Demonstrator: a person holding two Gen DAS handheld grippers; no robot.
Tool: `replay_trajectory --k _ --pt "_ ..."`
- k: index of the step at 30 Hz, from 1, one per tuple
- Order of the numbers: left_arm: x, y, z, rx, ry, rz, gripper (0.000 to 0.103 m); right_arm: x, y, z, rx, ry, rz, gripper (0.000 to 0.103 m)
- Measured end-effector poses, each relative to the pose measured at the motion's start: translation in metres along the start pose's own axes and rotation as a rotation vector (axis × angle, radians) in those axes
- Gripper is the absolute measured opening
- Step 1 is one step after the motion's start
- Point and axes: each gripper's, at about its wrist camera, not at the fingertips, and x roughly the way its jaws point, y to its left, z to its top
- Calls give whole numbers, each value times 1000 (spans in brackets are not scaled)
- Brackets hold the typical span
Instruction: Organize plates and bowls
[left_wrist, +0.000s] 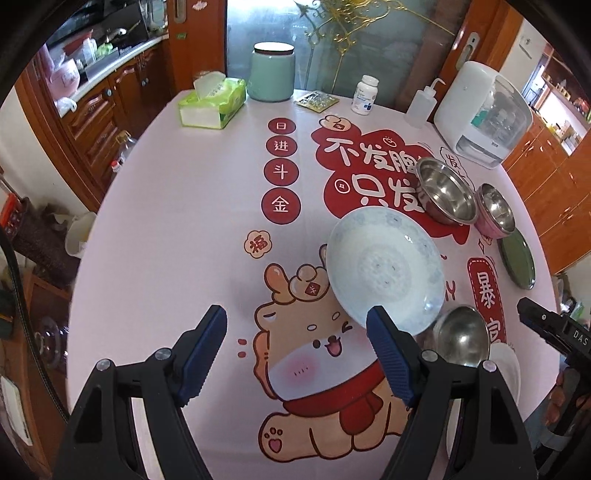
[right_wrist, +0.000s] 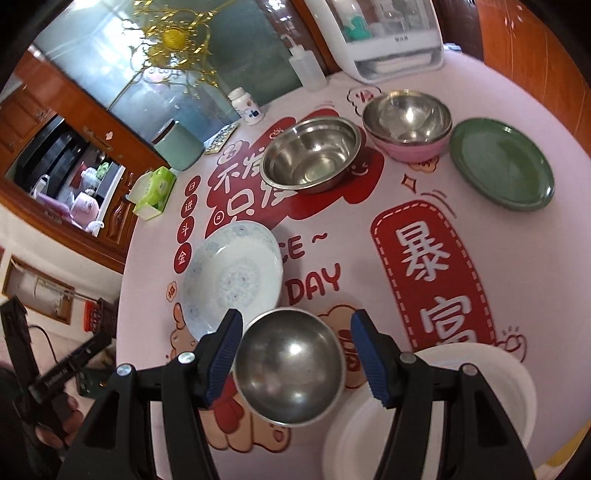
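A round bench (left_wrist: 184, 258) under a pink cloth printed with red Chinese characters and a cartoon animal carries the dishes awaiting sorting. At its far edge stands a white countertop appliance with a clear domed front (left_wrist: 484, 110), with a mint-green lidded canister (left_wrist: 271, 72) and a green tissue pack (left_wrist: 212, 103) further along the same edge.

Near the middle lies a white porcelain plate with a pale blue pattern (right_wrist: 232, 277). Beyond it sits a large stainless steel bowl (right_wrist: 312, 155), just beside a steel-lined pink bowl (right_wrist: 408, 123), and next to that a flat dark green plate (right_wrist: 502, 164). At the near edge rests a plain white bowl (right_wrist: 480, 398), partly hidden by the right tool.

The right tongs (right_wrist: 295, 354) stand apart over a small stainless steel bowl (right_wrist: 290, 365), which lies between the blue fingers; whether either pad touches its rim cannot be told. The left tongs (left_wrist: 295, 354) hover wide apart and empty above the cartoon, one finger overlapping the patterned plate's near rim.
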Motion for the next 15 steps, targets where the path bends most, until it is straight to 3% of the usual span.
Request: replay_trajectory --k 12,15 --pt "51 7 4 -77 70 -71 77 56 -1 28 65 108 37 61" --pt "66 2 4 -65 83 -60 77 71 -2 30 68 147 40 61"
